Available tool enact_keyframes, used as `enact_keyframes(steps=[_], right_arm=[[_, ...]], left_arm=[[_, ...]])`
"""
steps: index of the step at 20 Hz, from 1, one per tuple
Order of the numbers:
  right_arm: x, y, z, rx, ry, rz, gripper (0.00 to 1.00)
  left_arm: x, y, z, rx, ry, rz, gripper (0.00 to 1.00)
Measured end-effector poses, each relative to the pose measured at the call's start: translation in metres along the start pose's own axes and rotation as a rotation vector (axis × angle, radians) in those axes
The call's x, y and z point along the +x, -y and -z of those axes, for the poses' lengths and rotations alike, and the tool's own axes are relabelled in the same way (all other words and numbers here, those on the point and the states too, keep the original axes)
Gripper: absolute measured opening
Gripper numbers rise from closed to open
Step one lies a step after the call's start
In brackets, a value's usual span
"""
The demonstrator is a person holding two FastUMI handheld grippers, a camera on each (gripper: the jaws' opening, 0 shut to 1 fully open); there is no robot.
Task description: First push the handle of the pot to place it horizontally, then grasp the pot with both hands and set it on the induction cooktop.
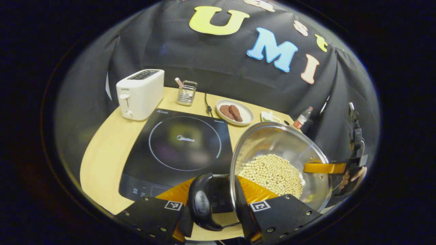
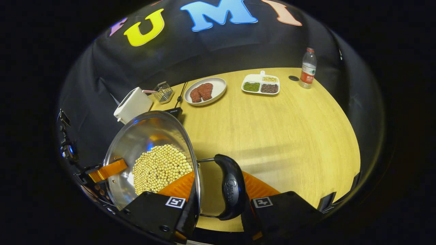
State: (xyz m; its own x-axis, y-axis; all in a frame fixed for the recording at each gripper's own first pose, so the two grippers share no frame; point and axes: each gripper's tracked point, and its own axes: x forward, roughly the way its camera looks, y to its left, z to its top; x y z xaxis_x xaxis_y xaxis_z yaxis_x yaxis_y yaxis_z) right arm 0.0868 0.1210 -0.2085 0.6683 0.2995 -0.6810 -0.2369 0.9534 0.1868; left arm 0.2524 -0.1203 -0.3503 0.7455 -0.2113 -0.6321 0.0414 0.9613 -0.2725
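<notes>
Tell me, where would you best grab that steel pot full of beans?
By its two black loop handles, one gripper from each side. The pot is a smooth, round bowl with nothing else to pinch, and each handle sticks out past the rim, so fingers can straddle it.

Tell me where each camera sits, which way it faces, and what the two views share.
Left gripper view: rides the left gripper at one pot handle, facing the induction cooktop and toaster; its own fingers straddle the rim, with the right gripper across the pot.
Right gripper view: rides the right gripper at the opposite handle, facing open table, a divided tray and bottle; the left gripper shows across the pot.
Shared: the bean-filled pot, the plate of meat, the toaster.
</notes>
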Motion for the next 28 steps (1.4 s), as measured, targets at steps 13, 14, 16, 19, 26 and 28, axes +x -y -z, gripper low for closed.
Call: enact_keyframes(steps=[13,14,16,19,26,28], right_arm=[[0.056,-0.093,-0.020,0.011,-0.027,-0.052,0.54],[0.061,-0.097,-0.021,0.019,-0.029,-0.053,0.57],[0.072,-0.103,-0.023,0.040,-0.033,-0.057,0.57],[0.087,-0.111,-0.030,0.082,-0.023,-0.058,0.53],[0.129,-0.133,-0.062,0.069,0.053,-0.055,0.53],[0.140,-0.136,-0.067,0.080,0.051,-0.055,0.53]], left_arm=[[-0.003,0.000,-0.007,-0.017,0.038,-0.032,0.53],[-0.002,0.000,-0.007,-0.012,0.038,-0.032,0.57],[-0.001,0.001,-0.009,-0.006,0.039,-0.028,0.56],[0.001,0.002,-0.012,0.005,0.042,-0.018,0.56],[0.002,0.001,-0.009,0.006,0.058,-0.001,0.56],[0.002,-0.001,-0.011,-0.002,0.048,0.001,0.56]])
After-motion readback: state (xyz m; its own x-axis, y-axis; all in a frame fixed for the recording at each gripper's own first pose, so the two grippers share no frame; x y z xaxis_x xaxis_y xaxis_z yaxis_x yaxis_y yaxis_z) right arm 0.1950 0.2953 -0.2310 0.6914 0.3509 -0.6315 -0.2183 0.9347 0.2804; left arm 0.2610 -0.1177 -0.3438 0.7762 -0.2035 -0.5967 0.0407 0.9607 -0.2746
